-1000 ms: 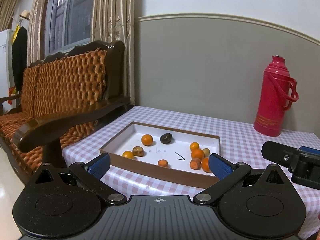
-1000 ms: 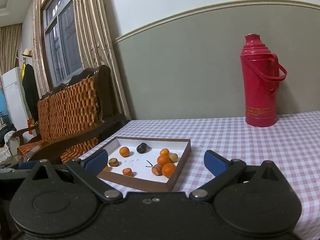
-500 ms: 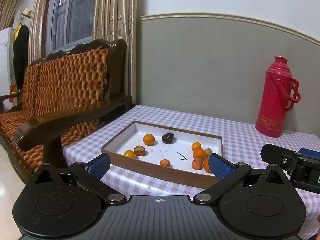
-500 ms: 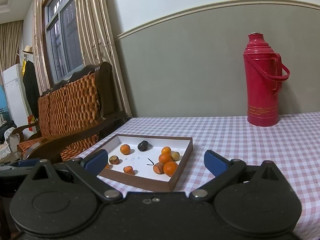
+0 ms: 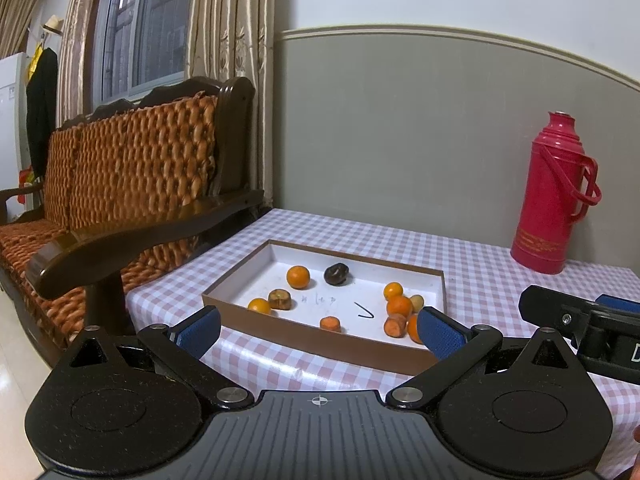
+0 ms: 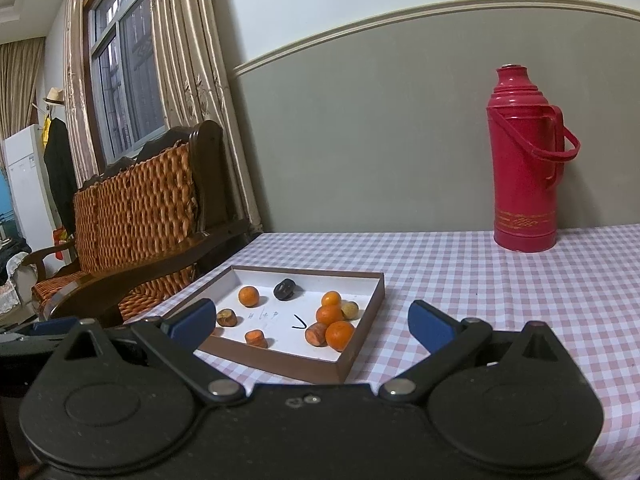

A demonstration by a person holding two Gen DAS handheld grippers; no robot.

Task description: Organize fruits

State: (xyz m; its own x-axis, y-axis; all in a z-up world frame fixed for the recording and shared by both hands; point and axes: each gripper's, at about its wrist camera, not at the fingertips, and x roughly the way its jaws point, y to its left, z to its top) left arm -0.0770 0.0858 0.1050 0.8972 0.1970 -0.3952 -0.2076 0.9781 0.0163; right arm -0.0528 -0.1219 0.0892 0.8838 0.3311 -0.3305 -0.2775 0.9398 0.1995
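Tray (image 5: 320,344) looms slightly nearer both open tools than before.

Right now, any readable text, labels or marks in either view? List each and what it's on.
"V"-like black tick mark: drawn on the white floor of the box, clear in both views.
Small handwritten marks left of the tick: on the box floor, too small to read.
Gold band print on the red thermos: a pattern or characters, too blurred to read.
Partial white "D" on the right gripper's body: cut off at the frame edge.
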